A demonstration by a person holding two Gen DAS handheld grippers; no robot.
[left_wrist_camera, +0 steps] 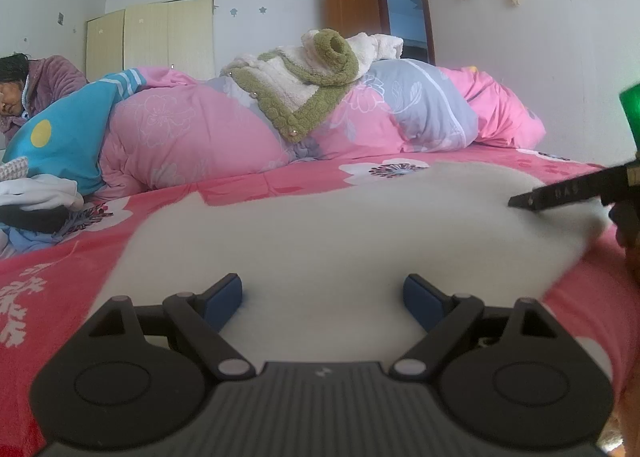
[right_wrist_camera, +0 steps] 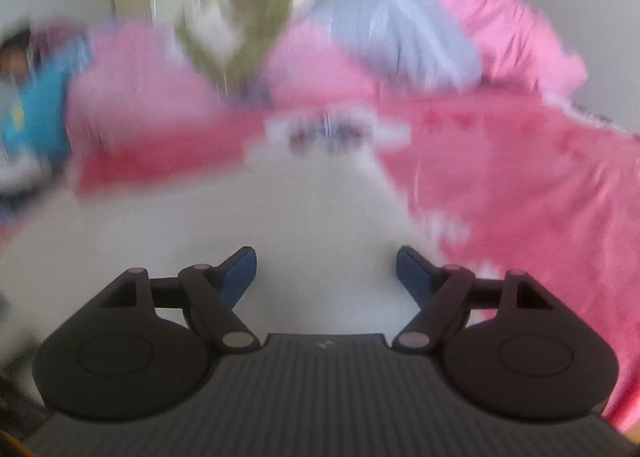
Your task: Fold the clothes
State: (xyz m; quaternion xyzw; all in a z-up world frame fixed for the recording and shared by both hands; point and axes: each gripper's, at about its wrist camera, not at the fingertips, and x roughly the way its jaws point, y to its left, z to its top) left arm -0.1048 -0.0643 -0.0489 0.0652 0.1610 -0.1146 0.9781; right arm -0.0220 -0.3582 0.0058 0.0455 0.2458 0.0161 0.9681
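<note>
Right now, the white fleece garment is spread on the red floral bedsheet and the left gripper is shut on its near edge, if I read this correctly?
Not quite. The white fleece garment does lie spread on the red floral bedsheet, but the left gripper is open: in the left wrist view its blue pads stand wide apart over the garment's near edge, pinching nothing.

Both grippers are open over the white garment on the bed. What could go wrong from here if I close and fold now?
1. The white garment is fluffy with no clear edge between the left gripper pads, so closing may pinch only fuzz, or catch the pink bedsheet too.
2. The right wrist view is blurred, so the right gripper may be badly placed; let it settle first.
3. The right gripper's finger lies over the garment and could drag it.
</note>
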